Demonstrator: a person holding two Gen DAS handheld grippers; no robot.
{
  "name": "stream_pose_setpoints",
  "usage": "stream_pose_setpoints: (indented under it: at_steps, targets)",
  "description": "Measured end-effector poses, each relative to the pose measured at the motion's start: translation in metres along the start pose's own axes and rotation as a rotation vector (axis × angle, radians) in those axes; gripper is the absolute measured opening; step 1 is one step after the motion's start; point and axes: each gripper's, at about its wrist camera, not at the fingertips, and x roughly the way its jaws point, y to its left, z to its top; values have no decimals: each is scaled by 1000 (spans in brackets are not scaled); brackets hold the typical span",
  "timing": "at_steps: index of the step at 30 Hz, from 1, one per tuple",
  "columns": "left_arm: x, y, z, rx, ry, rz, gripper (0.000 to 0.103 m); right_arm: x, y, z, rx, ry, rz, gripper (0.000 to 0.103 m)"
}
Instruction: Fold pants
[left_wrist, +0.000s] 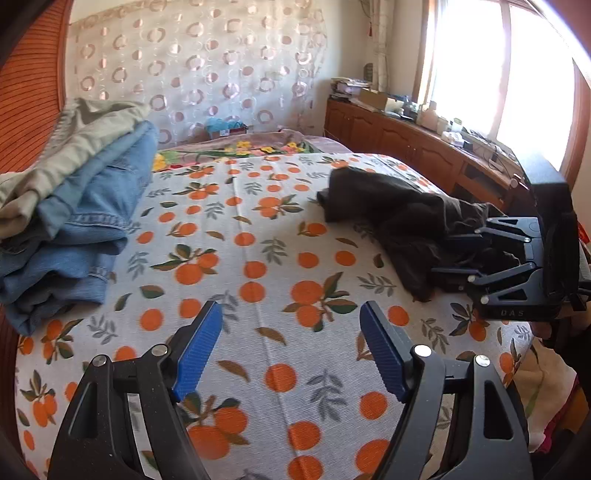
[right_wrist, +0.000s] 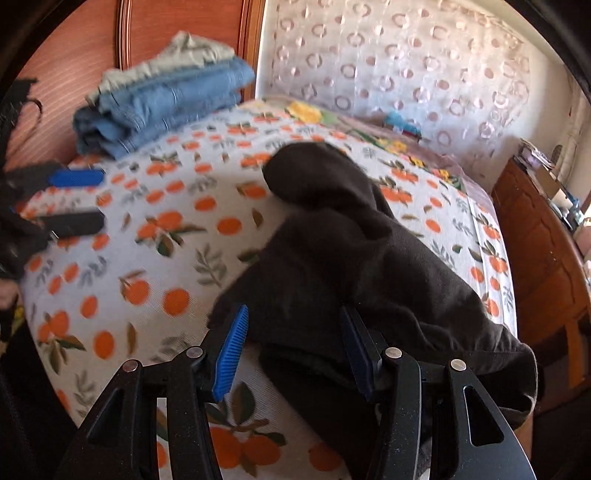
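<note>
Right hand-held gripper part-open astride crumpled dark pants on bedspread, pads w/o grip.

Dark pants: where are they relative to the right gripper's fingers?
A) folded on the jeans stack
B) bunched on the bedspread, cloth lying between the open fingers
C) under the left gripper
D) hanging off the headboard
B: the dark pants lie crumpled on the bedspread, a fold of cloth sitting between the spread fingers of the right gripper; the jeans are stacked apart, by the headboard.
</note>
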Motion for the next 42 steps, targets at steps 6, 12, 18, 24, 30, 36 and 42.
stream_pose_setpoints:
  at_steps: [6, 12, 18, 24, 30, 36, 42]
  targets:
    - [-14, 16, -2, -40, -31, 11, 78, -36, -7, 25, 15, -92, 50, 5]
    - [-35, 39, -5, -94, -72, 29, 78, -67, 17, 83, -51, -189, 119, 5]
    - [-65, 65, -3, -137, -128, 62, 78, -115, 48, 159, -161, -341, 125, 5]
    - [-94, 79, 3, -167, -186, 77, 78, -182, 41, 205, -132, -517, 51, 5]
    - [-108, 77, 12, -161, -227, 68, 78, -250, 7, 204, -56, -647, -40, 5]
    - [-94, 58, 17, -128, -203, 40, 78, -257, -18, 155, -14, -635, -117, 5]
    - [-66, 34, 19, -99, -144, -14, 78, -205, -35, 92, 55, -462, -182, 5]
